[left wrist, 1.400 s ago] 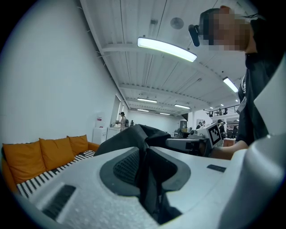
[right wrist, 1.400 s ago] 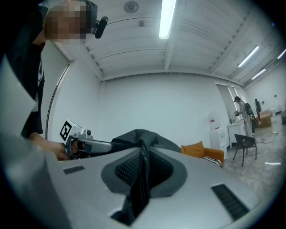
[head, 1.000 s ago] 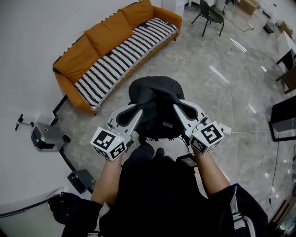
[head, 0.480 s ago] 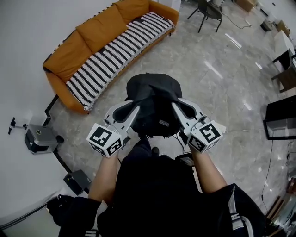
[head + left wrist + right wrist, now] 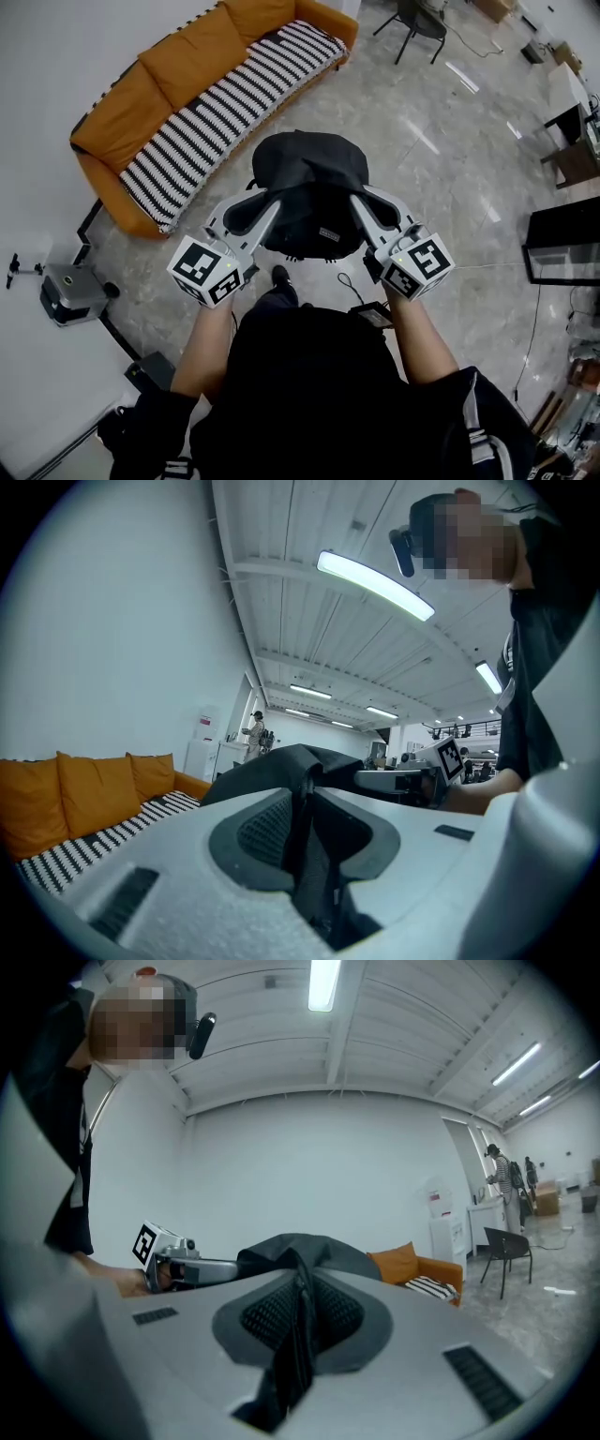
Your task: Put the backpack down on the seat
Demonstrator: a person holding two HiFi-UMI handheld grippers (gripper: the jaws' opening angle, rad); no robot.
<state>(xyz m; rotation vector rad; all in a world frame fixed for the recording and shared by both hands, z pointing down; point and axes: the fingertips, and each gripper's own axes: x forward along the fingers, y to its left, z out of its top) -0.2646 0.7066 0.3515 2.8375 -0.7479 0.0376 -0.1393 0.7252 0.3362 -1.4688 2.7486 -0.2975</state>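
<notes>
A black backpack (image 5: 305, 187) hangs in the air in front of the person, over the grey floor and short of the sofa. My left gripper (image 5: 269, 204) is shut on a black strap (image 5: 307, 855) at the bag's left side. On the other side my right gripper (image 5: 356, 202) is shut on another black strap (image 5: 292, 1344). The orange sofa (image 5: 192, 56) with a black-and-white striped cover (image 5: 220, 98) on its seat stands ahead to the left. In each gripper view the backpack's bulk (image 5: 281, 766) (image 5: 300, 1246) rises just past the jaw tips.
A black chair (image 5: 412, 21) stands at the far end beyond the sofa. A small grey device (image 5: 67, 292) and a dark box (image 5: 150, 373) sit on the floor at left by the wall. Dark furniture (image 5: 562, 246) lines the right side. A cable (image 5: 352, 286) lies near the person's feet.
The person has stepped forward toward the sofa, carrying the backpack with both grippers. The sofa sits nearer and further left in the head view. Both grips are unchanged.
</notes>
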